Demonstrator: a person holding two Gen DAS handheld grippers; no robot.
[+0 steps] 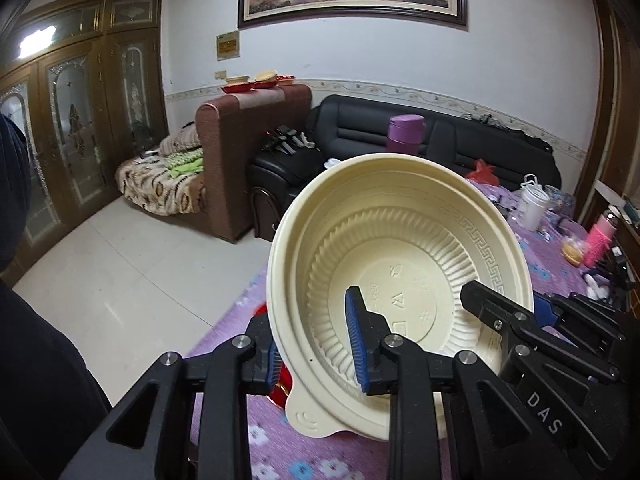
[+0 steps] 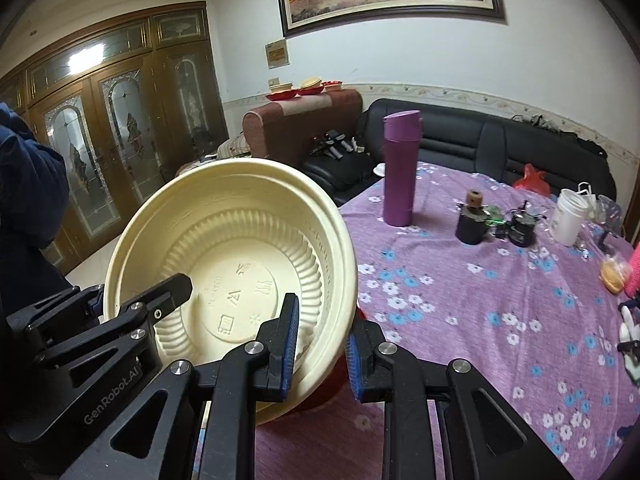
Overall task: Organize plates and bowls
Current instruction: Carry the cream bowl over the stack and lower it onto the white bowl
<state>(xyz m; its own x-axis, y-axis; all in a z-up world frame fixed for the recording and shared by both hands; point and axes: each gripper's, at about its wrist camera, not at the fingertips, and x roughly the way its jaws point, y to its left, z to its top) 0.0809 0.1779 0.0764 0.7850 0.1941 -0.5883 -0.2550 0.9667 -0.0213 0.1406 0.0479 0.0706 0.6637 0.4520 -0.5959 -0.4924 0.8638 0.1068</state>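
Note:
A cream plastic bowl (image 1: 400,248) (image 2: 240,248) hangs tilted above the near corner of the table, its inside facing both cameras. My left gripper (image 1: 316,354) (image 2: 140,288) is shut on its rim, one blue pad inside the bowl and one outside. On the opposite rim my right gripper (image 2: 320,354) (image 1: 504,300) is shut in the same way. Under the bowl a red dish (image 1: 280,394) (image 2: 320,396) shows, mostly hidden.
The table (image 2: 480,320) wears a purple flowered cloth. On it stand a purple flask (image 2: 400,168), two small dark jars (image 2: 472,224) and a white jar (image 2: 568,216). More red and cream bowls (image 2: 308,86) sit on a brown sofa's back. A person's blue sleeve (image 2: 28,184) is at the left.

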